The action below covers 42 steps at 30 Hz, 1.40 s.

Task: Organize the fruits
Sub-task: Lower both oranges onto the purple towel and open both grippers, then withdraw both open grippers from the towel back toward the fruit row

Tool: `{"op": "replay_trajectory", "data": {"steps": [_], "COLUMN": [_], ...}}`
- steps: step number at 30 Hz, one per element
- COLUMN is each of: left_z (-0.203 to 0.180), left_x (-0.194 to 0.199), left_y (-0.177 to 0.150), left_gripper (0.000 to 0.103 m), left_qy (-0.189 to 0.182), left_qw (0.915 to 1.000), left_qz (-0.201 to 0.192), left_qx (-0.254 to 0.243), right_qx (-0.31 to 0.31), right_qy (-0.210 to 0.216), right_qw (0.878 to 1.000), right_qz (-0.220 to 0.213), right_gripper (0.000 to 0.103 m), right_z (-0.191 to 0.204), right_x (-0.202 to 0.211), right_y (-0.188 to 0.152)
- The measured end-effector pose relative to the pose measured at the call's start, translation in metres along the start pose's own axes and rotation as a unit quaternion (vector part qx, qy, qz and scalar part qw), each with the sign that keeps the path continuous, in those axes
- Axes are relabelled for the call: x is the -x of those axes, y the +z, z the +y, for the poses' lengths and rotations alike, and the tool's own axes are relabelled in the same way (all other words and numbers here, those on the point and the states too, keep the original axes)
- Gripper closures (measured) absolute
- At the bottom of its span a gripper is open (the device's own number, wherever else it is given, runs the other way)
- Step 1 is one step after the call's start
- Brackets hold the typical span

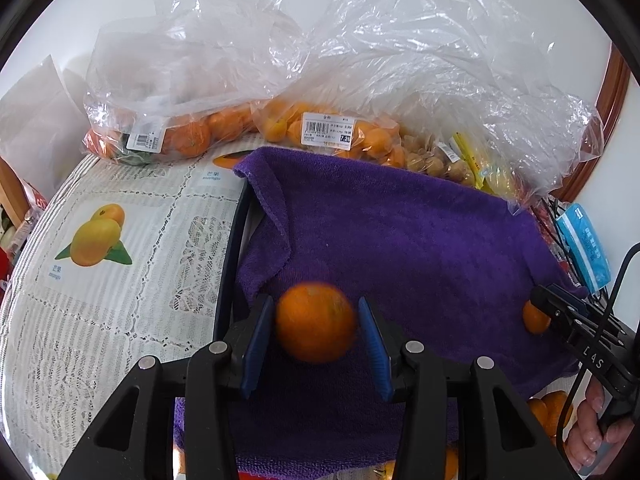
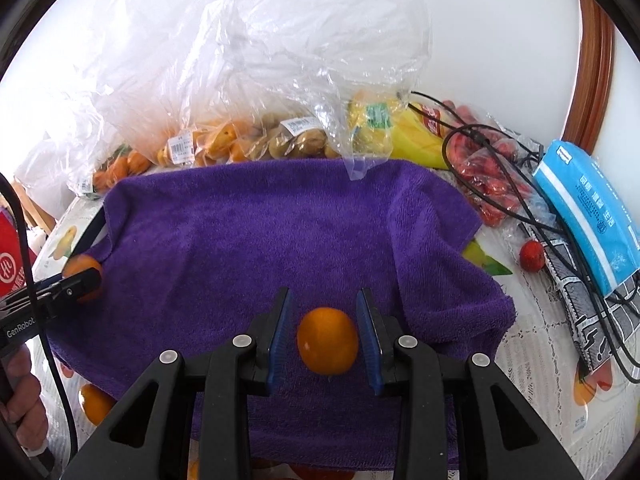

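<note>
Evidently one orange [image 1: 316, 322], blurred, sits loose between your left gripper [image 1: 316, 300]'s slightly parted pads. A second orange [image 2: 328, 340] is flanked by your right gripper [image 2: 324, 292], nearly closed with a sliver of gap. Both lie over the purple towel [image 1: 400, 232], likely there as cushioning.

Bench [image 1: 120, 280] covered by a white lace-pattern cloth printed with mango pictures. A purple towel [image 2: 260, 232] lies at its centre. At 12 o'clock of the towel, clear plastic bags of orange fruit [image 1: 192, 136] and of small brown fruit [image 2: 296, 144] rest on the cloth. At 2 o'clock lie a yellow packet [image 2: 408, 140] and a bag of red items [image 2: 488, 176]; at 3 o'clock, a blue tissue pack [image 2: 588, 212], black cables [image 2: 532, 224] and one loose red fruit [image 2: 532, 255].
</note>
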State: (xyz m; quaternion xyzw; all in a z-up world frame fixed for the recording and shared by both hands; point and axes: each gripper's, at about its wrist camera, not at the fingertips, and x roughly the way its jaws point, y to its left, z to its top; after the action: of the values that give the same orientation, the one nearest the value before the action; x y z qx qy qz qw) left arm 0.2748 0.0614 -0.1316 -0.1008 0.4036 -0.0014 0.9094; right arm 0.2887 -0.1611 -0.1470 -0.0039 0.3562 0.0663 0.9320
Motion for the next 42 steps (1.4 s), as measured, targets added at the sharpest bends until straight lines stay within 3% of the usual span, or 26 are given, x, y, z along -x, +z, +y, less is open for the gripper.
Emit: {"op": "replay_trajectory", "data": {"steps": [2,11,26,32,42], "left_z": [0.0,-0.001,-0.006,-0.012,-0.01], "left_x": [0.004,0.012,0.028,0.031,0.051], "left_y": [0.001,0.003,0.004,0.001,-0.014], "left_gripper": [0.049,0.048,0.048,0.048,0.046], "left_qy": [-0.006,0.001,0.013,0.013,-0.01], "left_qw": [1.0,0.9998,0.9989,0.9987,0.9988], "left_qz": [-0.007,-0.02,-0.045,-0.046,-0.043], "left_qx": [0.0,0.0,-0.007,-0.018,-0.021], "right_qx": [-0.003,-0.023,-0.026,-0.02,-0.056], "right_qy": [0.002,0.001,0.012,-0.022,-0.021], "right_qw": [1.0,0.999,0.997,0.996,0.997], "right_qz": [-0.008,-0.032,-0.071,-0.087,-0.052], "right_gripper": [0.061,0.048,0.048,0.048,0.048], "right_z": [0.0,-0.004,0.005,0.008,-0.008], "right_x": [0.004,0.015,0.043,0.059,0.087], "right_y": [0.001,0.004,0.001,-0.004,-0.029]}}
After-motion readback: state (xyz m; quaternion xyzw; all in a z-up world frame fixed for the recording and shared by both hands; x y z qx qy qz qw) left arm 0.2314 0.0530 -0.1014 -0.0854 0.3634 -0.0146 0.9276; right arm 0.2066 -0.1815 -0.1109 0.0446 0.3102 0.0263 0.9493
